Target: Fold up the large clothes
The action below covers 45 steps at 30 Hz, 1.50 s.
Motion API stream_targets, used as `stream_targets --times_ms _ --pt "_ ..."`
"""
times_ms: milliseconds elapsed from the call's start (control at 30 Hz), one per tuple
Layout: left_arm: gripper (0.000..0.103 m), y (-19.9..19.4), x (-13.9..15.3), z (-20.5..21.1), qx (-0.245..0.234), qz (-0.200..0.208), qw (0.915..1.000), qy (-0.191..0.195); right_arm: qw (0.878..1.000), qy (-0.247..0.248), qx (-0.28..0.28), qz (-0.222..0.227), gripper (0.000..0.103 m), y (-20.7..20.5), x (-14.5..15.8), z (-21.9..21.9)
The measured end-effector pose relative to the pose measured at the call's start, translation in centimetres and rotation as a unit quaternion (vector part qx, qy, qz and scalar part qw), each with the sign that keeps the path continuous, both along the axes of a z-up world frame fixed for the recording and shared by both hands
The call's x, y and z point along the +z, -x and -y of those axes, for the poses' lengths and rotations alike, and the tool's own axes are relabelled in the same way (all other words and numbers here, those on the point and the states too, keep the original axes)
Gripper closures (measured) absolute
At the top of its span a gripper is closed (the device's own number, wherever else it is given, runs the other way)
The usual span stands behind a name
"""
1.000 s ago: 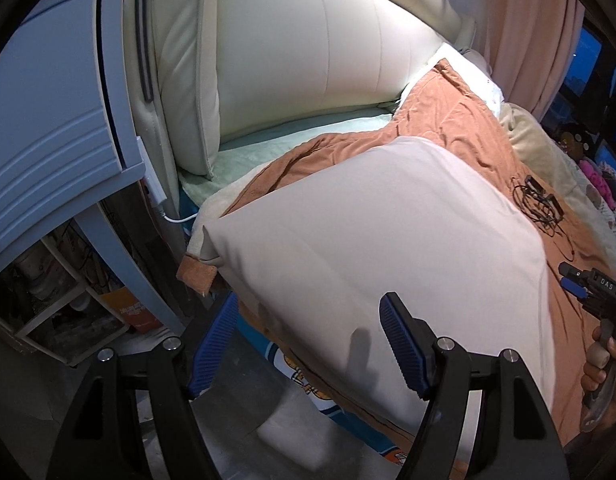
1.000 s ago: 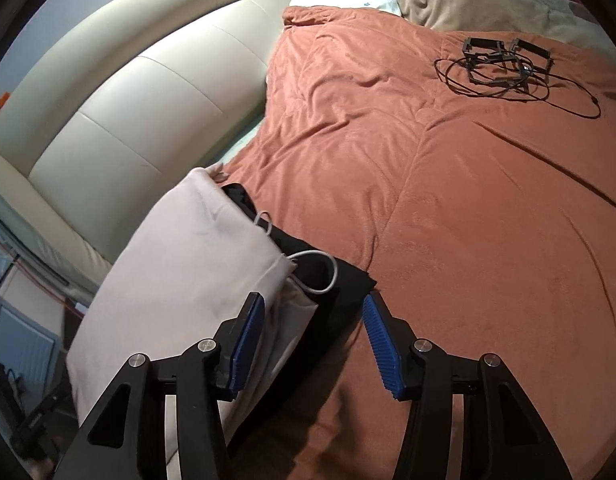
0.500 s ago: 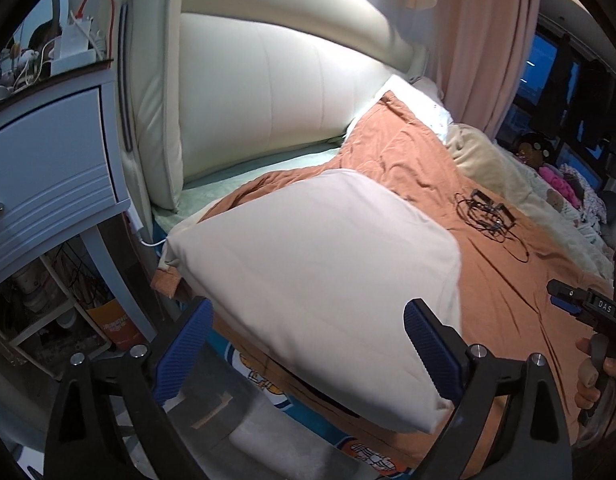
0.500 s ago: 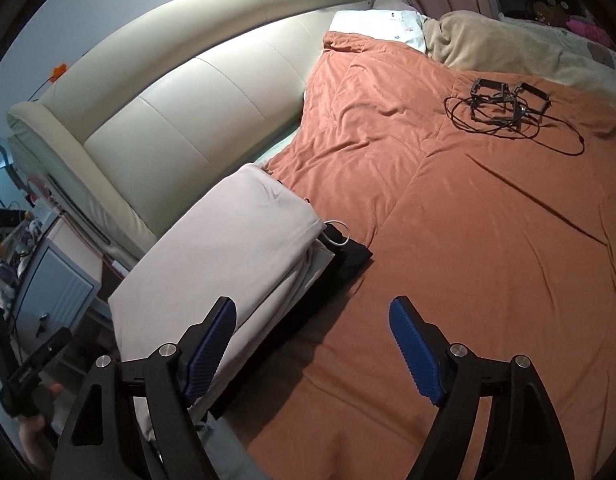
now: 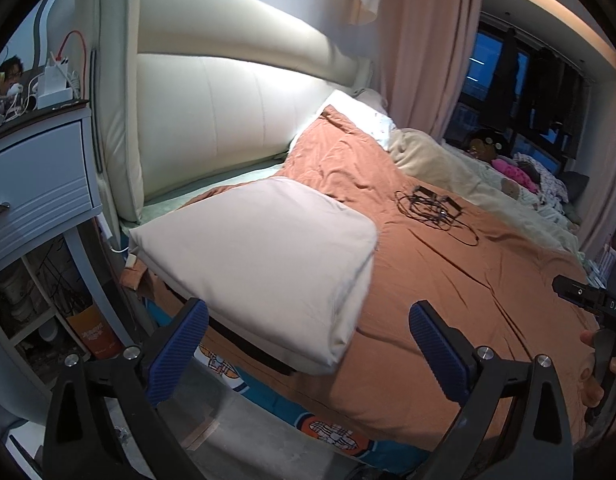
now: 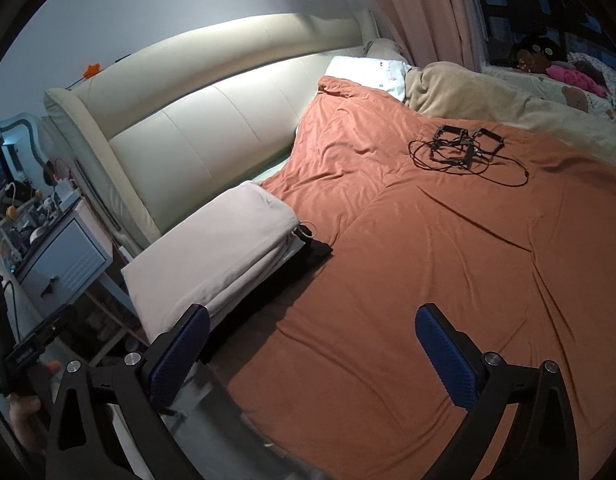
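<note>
Cream cotton, folded into a thick rectangle, is what the folded garment (image 5: 260, 256) amounts to now: it sits at the left corner of the bed, on the rust-orange blanket (image 5: 448, 280), stacked on a black folded garment (image 6: 314, 254) whose edge shows beneath it in the right wrist view, with a white drawstring loop (image 6: 306, 232) poking out at the seam. A second ago both grippers were close over this stack with their fingers only moderately parted; since then they have pulled back and up, so the whole headboard (image 5: 236, 92), the nightstand (image 5: 36, 184) at the left of the frame and the window at upper right have come into sight. The left gripper (image 5: 308, 352) now hangs wide apart, holding nothing, well clear of the near edge of the stack; the right gripper (image 6: 312, 354) is likewise spread wide and empty, over bare blanket. A tangle of black cables (image 6: 464, 150) lies untouched further up the bed. Read as a judgement, the retreat with both grippers empty suggests that this garment's fold is finished and released, and that the person is stepping away to either fetch another piece or end the task.
</note>
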<state>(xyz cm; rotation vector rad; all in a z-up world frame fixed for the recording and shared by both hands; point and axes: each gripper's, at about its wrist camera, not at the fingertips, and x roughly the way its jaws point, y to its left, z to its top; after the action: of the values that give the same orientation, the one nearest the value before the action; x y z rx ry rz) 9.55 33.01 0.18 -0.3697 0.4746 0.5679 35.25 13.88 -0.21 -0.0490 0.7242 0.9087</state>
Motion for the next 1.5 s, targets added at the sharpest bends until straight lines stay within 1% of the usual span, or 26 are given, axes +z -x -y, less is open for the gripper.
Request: stream_targets --times_ms 233,367,467,667,833,967,1167,1333,1500 --pt "0.0 1.9 0.2 5.2 -0.039 0.019 0.999 -0.006 1.0 -0.007 -0.022 0.015 0.0 3.6 0.5 5.9" --pt "0.0 3.1 0.0 8.1 -0.056 0.021 0.9981 -0.013 0.999 -0.01 -0.032 0.03 0.0 6.1 0.4 9.4" --pt "0.0 4.0 0.0 10.2 -0.07 0.023 0.9971 -0.021 0.998 -0.015 -0.043 0.032 0.0 7.5 0.3 11.9" --pt "0.0 6.3 -0.2 14.0 -0.092 0.037 0.9947 -0.026 0.996 -0.03 -0.066 0.055 0.0 10.7 0.4 16.8" --pt "0.0 7.8 -0.5 16.3 -0.104 0.049 0.9931 -0.026 0.994 -0.033 -0.075 0.071 0.0 13.0 0.0 19.7" --pt "0.0 8.7 -1.5 18.1 -0.115 0.053 0.9917 -0.022 0.992 -0.036 -0.081 0.084 0.0 15.0 -0.7 21.6" --pt "0.0 9.5 -2.7 20.5 -0.123 0.047 0.9901 -0.048 0.99 -0.036 -0.092 0.101 0.0 17.6 -1.5 24.2" --pt "0.0 10.2 -2.9 22.0 -0.123 0.046 0.9896 -0.059 0.988 -0.041 -0.099 0.107 0.0 19.4 -1.9 25.9" --pt "0.0 11.0 -2.6 22.9 -0.129 0.053 0.9885 -0.06 0.987 -0.04 -0.106 0.115 0.0 20.5 -1.9 26.9"
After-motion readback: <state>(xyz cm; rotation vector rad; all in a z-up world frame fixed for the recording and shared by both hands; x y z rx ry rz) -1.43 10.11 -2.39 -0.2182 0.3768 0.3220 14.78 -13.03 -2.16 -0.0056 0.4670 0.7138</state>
